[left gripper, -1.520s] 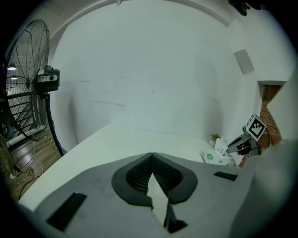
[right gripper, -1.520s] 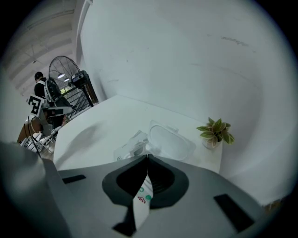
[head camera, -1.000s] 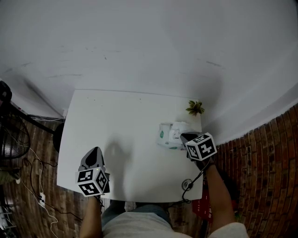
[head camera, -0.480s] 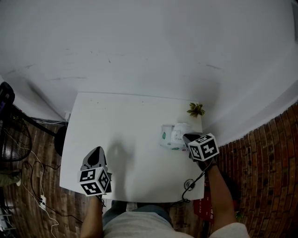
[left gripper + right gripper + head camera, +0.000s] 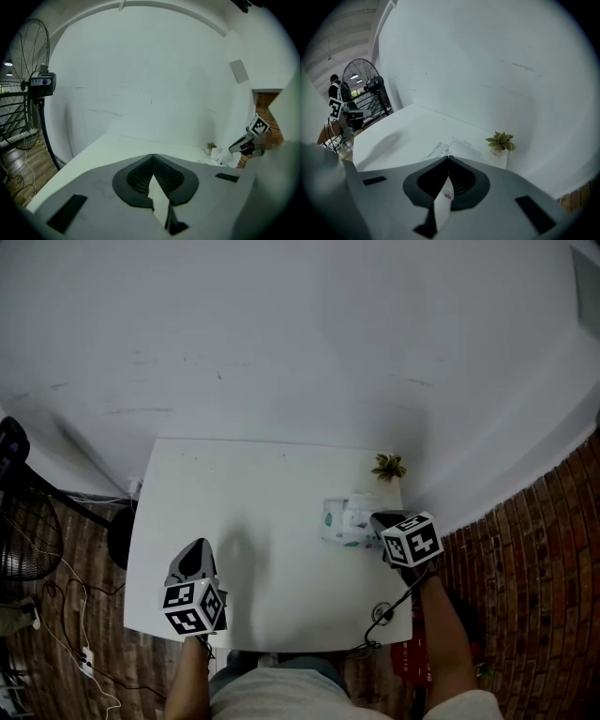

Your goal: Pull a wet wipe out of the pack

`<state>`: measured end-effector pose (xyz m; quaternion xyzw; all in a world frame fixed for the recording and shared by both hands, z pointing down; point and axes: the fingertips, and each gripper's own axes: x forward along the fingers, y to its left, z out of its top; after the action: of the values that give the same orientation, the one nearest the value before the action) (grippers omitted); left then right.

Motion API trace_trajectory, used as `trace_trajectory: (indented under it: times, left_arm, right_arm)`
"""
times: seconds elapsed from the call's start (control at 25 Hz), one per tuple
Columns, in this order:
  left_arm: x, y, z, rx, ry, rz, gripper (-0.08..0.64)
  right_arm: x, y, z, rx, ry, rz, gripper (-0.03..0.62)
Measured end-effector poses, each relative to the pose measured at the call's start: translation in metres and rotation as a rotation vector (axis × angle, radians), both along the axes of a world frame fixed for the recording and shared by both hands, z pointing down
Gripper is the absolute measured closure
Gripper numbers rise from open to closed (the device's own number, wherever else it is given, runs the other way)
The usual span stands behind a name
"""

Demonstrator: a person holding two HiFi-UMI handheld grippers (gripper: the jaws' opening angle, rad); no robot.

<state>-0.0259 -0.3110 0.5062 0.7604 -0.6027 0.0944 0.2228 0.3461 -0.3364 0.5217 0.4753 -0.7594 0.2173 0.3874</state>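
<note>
White-and-green plastic wipe pack (image 5: pixel 342 521) lies mid-right by your right gripper (image 5: pixel 378 518); left gripper (image 5: pixel 194 549) lower left; both pairs of jaws closed together.

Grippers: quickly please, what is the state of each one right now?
Left gripper: closed, holding nothing.
Right gripper: closed, tips right at the wipe pack; whether it pinches a wipe cannot be told.

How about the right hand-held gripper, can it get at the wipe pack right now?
Probably yes: the right hand-held gripper is right at the wipe pack with nothing between them, though its jaws are together.
</note>
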Motion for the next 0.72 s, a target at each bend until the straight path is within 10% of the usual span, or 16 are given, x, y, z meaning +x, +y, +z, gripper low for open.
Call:
trace_trajectory:
  times: [0.72]
  left_arm:
    - [-0.01,-0.027,-0.025,0.068,0.066,0.05,0.558]
  right_arm:
    - [-0.004,0.022,-0.051,0.116,-0.008,0.118,0.588]
